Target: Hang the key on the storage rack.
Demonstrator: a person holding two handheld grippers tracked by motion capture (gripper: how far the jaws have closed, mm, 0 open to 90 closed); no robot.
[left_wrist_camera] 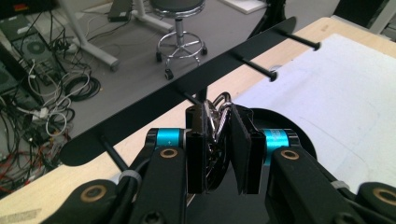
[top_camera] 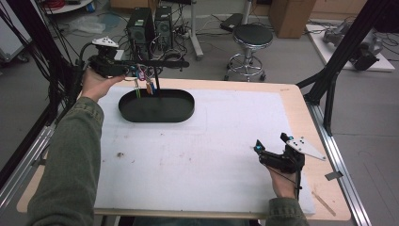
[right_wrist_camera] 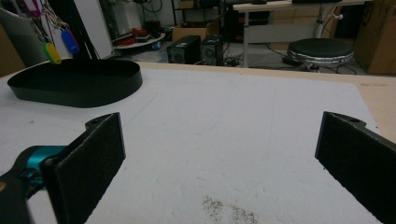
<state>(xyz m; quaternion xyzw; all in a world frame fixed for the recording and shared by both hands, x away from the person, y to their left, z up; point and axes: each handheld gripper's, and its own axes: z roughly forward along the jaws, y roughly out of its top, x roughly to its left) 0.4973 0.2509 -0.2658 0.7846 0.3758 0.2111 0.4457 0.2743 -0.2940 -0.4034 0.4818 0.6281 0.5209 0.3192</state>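
- My left gripper [top_camera: 129, 70] was clamped on a bunch of key rings [left_wrist_camera: 215, 122], held up at the black peg rack [left_wrist_camera: 187, 88] over the oval tray [top_camera: 156, 106].
- High view added coloured tags [top_camera: 143, 81] hanging below; left gripper view had the metal rings pinched between my pads.
- My right gripper [top_camera: 272, 149] sat wide open and empty on the white mat [right_wrist_camera: 243, 135].

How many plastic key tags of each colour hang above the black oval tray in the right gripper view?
Pink plastic key tag: 1
Yellow-green plastic key tag: 1
Blue plastic key tag: 1
Total: 3
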